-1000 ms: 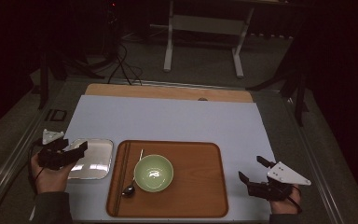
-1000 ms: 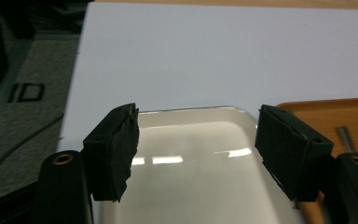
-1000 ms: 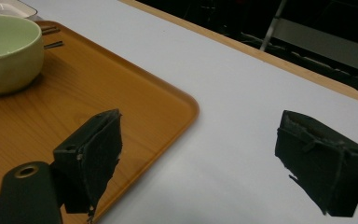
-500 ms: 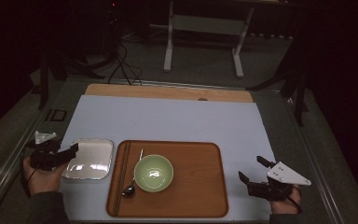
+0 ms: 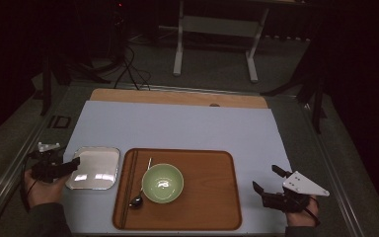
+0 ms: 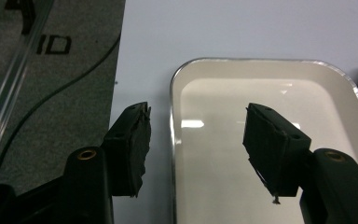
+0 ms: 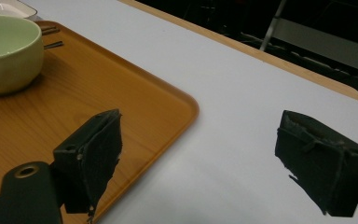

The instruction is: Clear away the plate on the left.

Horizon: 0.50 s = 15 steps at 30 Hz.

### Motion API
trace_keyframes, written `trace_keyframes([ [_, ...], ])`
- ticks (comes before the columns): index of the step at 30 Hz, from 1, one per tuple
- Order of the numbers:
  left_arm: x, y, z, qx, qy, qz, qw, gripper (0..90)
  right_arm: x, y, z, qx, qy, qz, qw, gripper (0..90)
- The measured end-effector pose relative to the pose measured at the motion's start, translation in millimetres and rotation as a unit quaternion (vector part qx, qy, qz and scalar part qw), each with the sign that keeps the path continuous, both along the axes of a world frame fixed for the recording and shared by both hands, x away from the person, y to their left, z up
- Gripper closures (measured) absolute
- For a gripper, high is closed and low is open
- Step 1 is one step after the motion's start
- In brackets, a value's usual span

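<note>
A small shiny metal tray (image 5: pixel 94 168) lies on the pale blue table cover, left of a wooden tray (image 5: pixel 207 197). My left gripper (image 5: pixel 74 162) points at its left side. In the left gripper view, the left gripper (image 6: pixel 198 116) straddles the metal tray's left rim (image 6: pixel 172 116), with one jaw outside over the cover and the other above the tray's bare floor. Its jaws have just been closing and touch nothing. My right gripper (image 5: pixel 264 178) rests open, right of the wooden tray, with only table cover between its jaws (image 7: pixel 200 126).
On the wooden tray stand a green bowl (image 5: pixel 163 182), a spoon (image 5: pixel 138 200) and dark chopsticks (image 5: pixel 127 187) along its left side. The bowl (image 7: pixel 7 51) and the tray's corner (image 7: pixel 177 107) appear in the right gripper view. A grey ledge (image 5: pixel 10 163) borders the table's left edge.
The left hand has slid left and down, off the metal tray's corner to just outside its left edge. Its jaws look narrower. The right hand has stayed still.
</note>
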<state>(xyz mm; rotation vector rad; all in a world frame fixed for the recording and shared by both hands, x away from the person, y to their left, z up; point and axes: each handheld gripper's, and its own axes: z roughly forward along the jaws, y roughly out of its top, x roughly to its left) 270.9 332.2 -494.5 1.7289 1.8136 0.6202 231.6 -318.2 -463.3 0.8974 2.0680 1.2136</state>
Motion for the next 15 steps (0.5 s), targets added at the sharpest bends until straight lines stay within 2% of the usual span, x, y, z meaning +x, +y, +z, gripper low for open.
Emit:
trace_keyframes([
  [4, 1.4, 3.9, -5.4, -0.001, 0.012, 0.004, 0.9999, 42.4, 0.0, 0.2, 0.0, 0.000, 0.000, 0.000, 1.0000, 14.1],
  [15, 5.5, 11.2, -19.0, -0.025, 0.046, 0.003, 0.9986, 55.0, 0.0, 0.4, -0.1, 0.001, 0.001, 0.000, 1.0000, 14.1],
])
